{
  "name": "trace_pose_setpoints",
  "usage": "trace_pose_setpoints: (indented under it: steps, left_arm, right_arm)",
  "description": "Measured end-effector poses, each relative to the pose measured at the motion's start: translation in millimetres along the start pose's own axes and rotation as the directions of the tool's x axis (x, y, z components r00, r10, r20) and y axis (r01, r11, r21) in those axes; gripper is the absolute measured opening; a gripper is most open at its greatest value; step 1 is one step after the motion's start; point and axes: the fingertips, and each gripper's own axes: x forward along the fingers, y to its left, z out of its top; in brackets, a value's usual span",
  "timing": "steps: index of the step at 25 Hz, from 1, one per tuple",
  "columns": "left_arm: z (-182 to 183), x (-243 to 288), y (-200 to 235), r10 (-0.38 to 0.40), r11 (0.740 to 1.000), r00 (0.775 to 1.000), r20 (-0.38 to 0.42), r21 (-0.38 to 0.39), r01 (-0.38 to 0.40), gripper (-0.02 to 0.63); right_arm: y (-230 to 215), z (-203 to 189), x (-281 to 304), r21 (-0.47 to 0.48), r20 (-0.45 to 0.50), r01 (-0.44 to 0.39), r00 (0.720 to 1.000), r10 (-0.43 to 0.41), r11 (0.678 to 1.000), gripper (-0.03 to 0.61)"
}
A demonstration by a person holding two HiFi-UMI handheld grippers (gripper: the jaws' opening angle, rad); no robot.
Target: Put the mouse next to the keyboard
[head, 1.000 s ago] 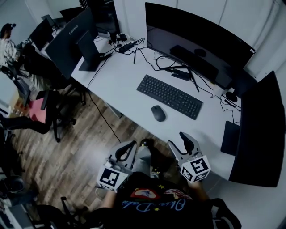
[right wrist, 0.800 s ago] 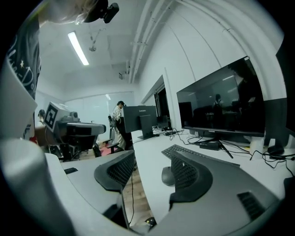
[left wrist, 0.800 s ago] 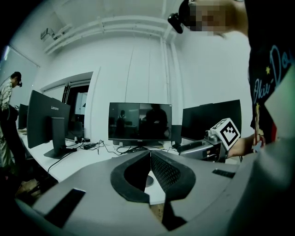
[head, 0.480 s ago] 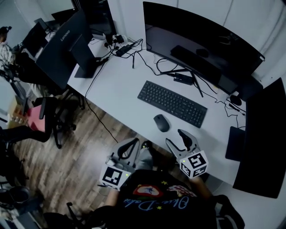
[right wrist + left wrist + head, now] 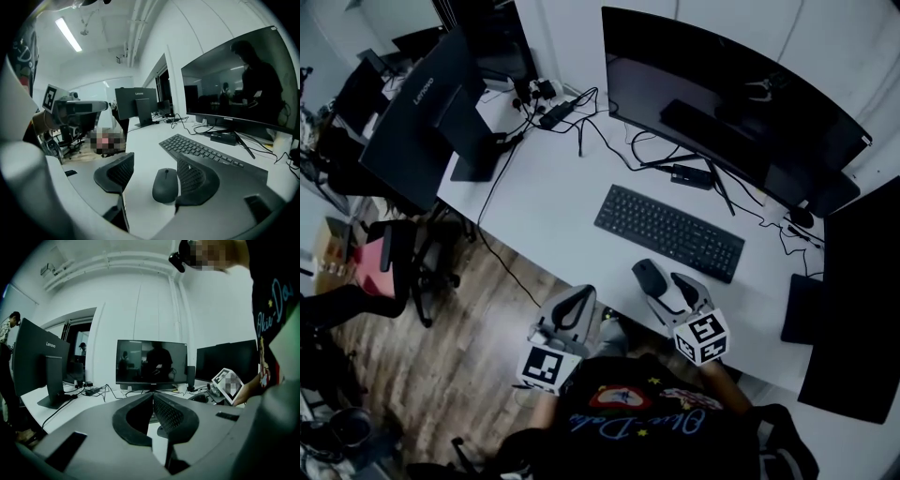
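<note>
Grasping is judged in hand: the dark oval mouse [image 5: 165, 185], at seven o'clock of the flat black keyboard [image 5: 668, 232] (near, apart), is straddled by the right gripper's [image 5: 154, 164] wide jaws, just opened further; closing is needed. The left gripper [image 5: 153, 397] is held closed, empty.

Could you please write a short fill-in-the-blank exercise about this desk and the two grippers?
1. The mouse lies between the open jaws of the ____ gripper.
2. The left gripper, with its jaws shut, holds ____.
3. The desk under the keyboard is ____ in colour.

Missing words: right; nothing; white.

Note: the jaws of the right gripper have just been opening, and they do not yet press on the mouse.
</note>
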Motion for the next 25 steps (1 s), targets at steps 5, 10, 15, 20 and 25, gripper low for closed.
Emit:
trace_pose_setpoints:
  steps: [5,10,15,20,25]
  left_arm:
    - [2,12,20,0.004,1.000,1.000,0.002,-0.008,-0.004,0.005]
    - [-3,15,35,0.013,1.000,1.000,-0.020,-0.028,-0.013,0.005]
    - [-6,20,49,0.018,0.999,0.999,-0.031,-0.037,-0.019,0.005]
    - [-7,27,59,0.007,0.999,0.999,-0.045,-0.041,-0.009,0.005]
    - [-8,35,66,-0.002,0.999,0.998,-0.055,-0.041,-0.001,0.005]
  right_arm:
    - [-7,-18,31,-0.009,-0.059,0.005,0.998,-0.006,1.000,0.264]
    - [-17,-42,54,-0.040,-0.152,0.005,0.988,-0.010,0.999,0.272]
    - [-26,-62,70,-0.062,-0.225,0.015,0.974,-0.029,0.998,0.276]
    - [-27,-77,82,-0.031,-0.278,0.007,0.961,-0.015,0.999,0.282]
    - [-23,-79,91,-0.025,-0.303,-0.001,0.953,-0.006,1.000,0.284]
